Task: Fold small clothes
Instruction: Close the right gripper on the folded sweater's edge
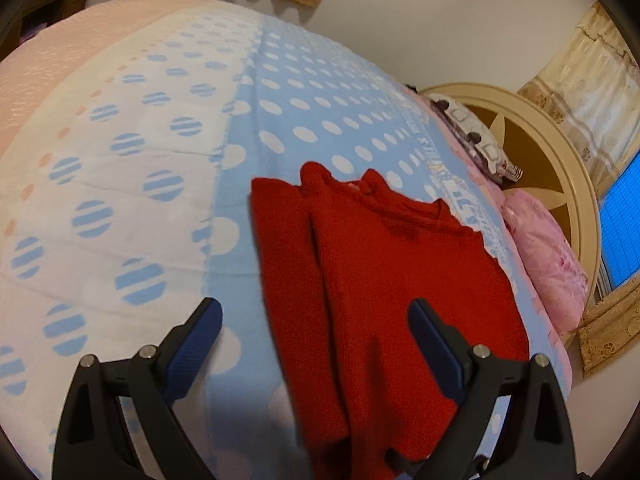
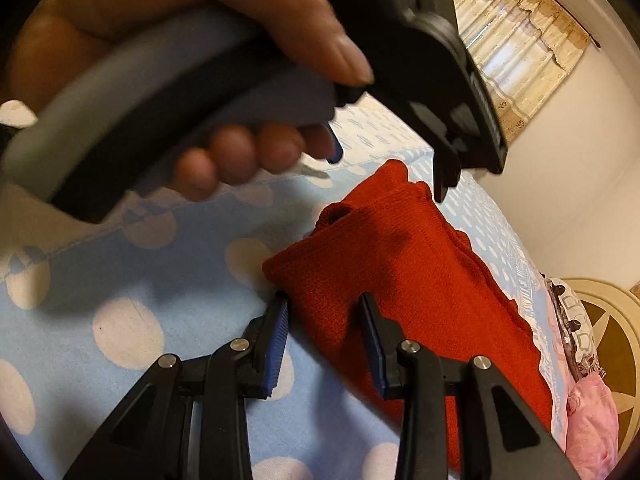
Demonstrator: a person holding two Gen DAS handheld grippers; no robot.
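Note:
A red knitted garment (image 1: 384, 280) lies partly folded on a blue bedspread with white dots (image 1: 304, 92). My left gripper (image 1: 316, 312) is open above the garment's near edge, its right finger over the red cloth, and holds nothing. In the right wrist view the same garment (image 2: 420, 280) lies ahead. My right gripper (image 2: 324, 300) is open, its jaws astride the garment's near left corner, not closed on it. The hand holding the left gripper's handle (image 2: 192, 92) fills the top of that view, its fingertip (image 2: 440, 188) hanging over the garment's far end.
A white part of the bedspread with striped blue dots (image 1: 104, 184) lies to the left. Pink pillows (image 1: 548, 264) and a patterned pillow (image 1: 476, 140) rest against a cream headboard (image 1: 560, 152) on the right. Beige curtains (image 2: 516, 40) hang behind.

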